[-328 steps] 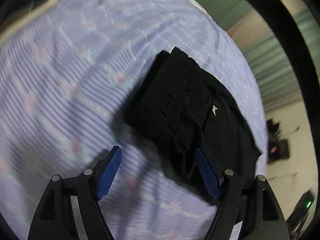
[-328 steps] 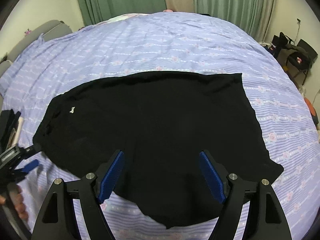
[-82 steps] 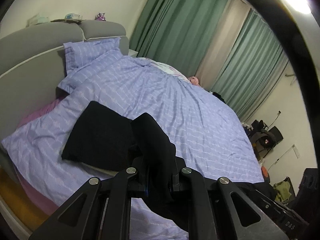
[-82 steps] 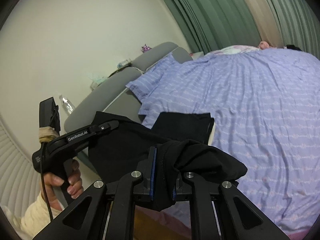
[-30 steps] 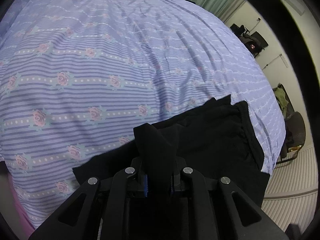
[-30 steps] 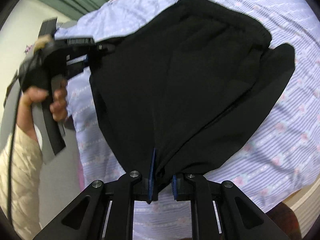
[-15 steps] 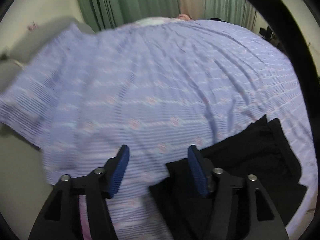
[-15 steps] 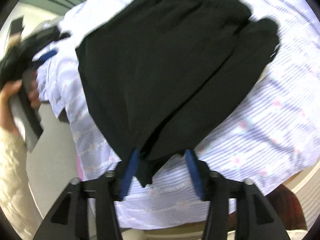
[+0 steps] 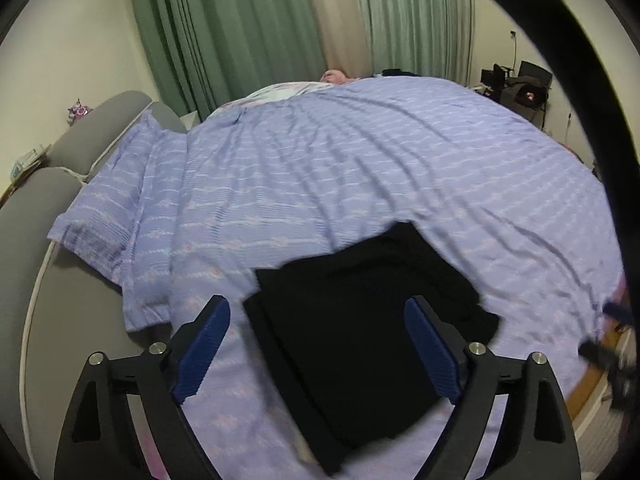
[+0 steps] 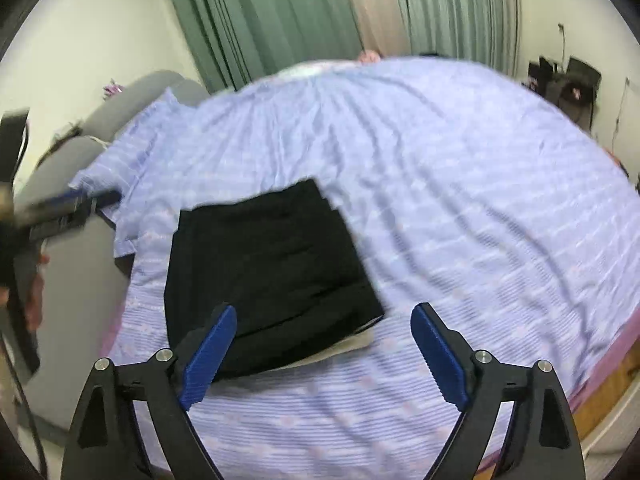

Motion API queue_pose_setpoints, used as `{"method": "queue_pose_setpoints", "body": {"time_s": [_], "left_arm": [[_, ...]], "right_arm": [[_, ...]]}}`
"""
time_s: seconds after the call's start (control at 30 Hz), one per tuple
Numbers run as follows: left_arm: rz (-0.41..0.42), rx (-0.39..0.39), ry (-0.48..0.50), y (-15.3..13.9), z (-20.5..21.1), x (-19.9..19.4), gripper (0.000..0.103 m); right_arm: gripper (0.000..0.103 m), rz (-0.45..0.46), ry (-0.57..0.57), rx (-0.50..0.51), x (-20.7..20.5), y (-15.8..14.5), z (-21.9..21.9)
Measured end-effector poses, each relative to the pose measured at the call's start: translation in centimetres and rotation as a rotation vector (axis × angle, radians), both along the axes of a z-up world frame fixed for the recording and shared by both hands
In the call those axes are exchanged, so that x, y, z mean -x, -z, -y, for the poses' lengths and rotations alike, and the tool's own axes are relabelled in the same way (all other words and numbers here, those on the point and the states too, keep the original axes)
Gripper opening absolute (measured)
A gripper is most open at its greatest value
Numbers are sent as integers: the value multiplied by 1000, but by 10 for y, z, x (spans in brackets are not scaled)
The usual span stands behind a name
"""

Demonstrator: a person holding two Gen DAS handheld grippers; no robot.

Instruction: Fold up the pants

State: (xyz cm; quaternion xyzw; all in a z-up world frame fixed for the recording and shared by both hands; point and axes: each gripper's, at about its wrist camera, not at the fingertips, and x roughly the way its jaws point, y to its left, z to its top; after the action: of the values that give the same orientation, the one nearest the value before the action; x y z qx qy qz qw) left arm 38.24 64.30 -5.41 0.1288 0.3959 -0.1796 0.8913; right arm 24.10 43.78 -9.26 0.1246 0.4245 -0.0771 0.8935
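The black pants (image 9: pixel 360 320) lie folded into a rough rectangle on the lilac striped bedspread (image 9: pixel 400 168), near the bed's front corner. They also show in the right wrist view (image 10: pixel 264 272). My left gripper (image 9: pixel 320 352) is open and empty, raised above the pants. My right gripper (image 10: pixel 324 356) is open and empty, raised above the pants' front right corner. In the right wrist view the left gripper (image 10: pixel 64 204) appears blurred at the far left, held in a hand.
A grey padded headboard (image 9: pixel 48 184) and a lilac pillow (image 9: pixel 132 184) are at the left. Green curtains (image 9: pixel 248 20) hang behind the bed. Dark chairs and gear (image 9: pixel 516 84) stand at the far right. The bed's wooden front edge (image 10: pixel 612 380) shows at lower right.
Both grippers were shut on the pants a second ago. They have let go, opened wide and lifted back. The pants now lie folded on the bed.
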Motion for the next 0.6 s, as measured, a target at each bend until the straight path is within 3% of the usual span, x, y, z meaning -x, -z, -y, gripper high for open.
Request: {"method": "queue_pose_setpoints", "body": {"time_s": [0.17, 0.3, 0.47, 0.6], "left_arm": [[19, 40, -77, -22, 52, 79, 94], [21, 87, -131, -40, 109, 144, 96], [66, 112, -163, -58, 160, 198, 101], [90, 126, -153, -75, 197, 230, 102]], "right_arm": [[93, 78, -64, 13, 45, -48, 65], [94, 107, -157, 82, 71, -72, 100], [94, 129, -247, 144, 113, -98, 155], [94, 145, -229, 134, 141, -113, 194]]}}
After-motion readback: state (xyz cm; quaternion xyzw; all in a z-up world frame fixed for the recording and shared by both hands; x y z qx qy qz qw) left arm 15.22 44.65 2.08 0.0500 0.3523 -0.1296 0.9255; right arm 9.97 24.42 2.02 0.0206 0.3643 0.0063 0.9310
